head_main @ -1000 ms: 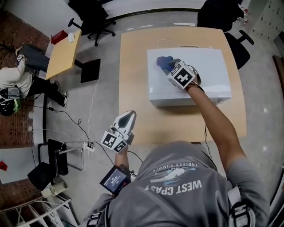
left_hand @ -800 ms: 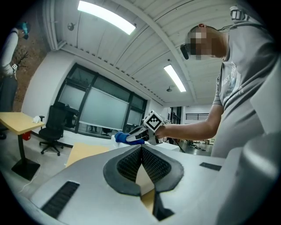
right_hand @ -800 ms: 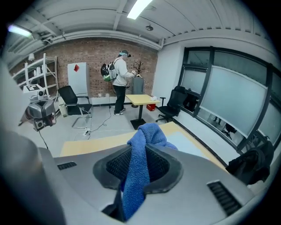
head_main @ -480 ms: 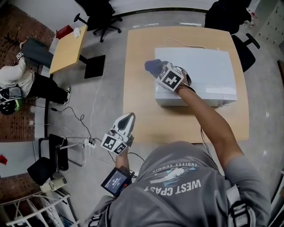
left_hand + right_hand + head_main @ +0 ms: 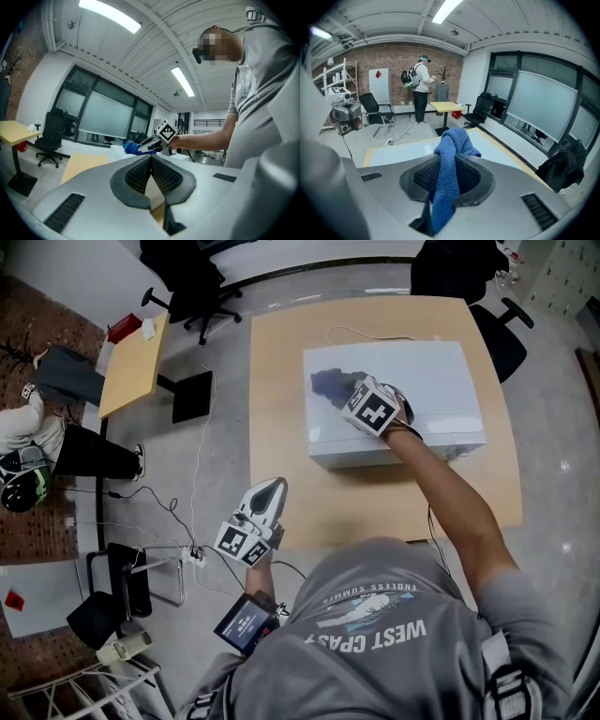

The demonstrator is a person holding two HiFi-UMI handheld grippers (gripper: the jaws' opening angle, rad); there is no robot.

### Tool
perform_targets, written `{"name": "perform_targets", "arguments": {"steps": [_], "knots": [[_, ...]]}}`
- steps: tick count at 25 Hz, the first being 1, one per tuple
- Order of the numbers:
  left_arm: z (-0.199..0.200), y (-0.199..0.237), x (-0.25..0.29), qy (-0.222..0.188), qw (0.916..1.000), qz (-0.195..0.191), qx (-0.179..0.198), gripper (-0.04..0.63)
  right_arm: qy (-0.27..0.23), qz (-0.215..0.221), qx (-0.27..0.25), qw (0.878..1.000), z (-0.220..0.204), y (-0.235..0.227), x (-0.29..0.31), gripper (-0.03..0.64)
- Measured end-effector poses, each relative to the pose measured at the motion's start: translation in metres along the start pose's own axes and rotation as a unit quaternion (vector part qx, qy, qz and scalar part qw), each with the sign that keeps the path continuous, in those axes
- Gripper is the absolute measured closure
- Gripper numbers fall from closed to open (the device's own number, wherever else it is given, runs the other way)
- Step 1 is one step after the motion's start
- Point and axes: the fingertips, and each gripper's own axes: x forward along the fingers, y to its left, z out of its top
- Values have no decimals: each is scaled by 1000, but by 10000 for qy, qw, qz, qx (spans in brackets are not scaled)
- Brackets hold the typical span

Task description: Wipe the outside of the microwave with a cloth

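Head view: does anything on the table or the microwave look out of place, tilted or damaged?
Nothing stands out. The microwave sits flat on the table, and the right gripper holds the blue cloth at its top.

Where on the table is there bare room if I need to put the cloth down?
The table is bare in a wide strip left of the microwave and in a band between its front and the near edge. The top's right half is free. Crowded: its top-left, under the cloth and right tool.
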Motion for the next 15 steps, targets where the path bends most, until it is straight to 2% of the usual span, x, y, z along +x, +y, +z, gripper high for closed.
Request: {"name": "perform_targets", "arguments": {"steps": [15], "knots": [[3,-56,62,33,9993,-368,55,572,176,-420,393,9982,-81,-56,-79,534]]}}
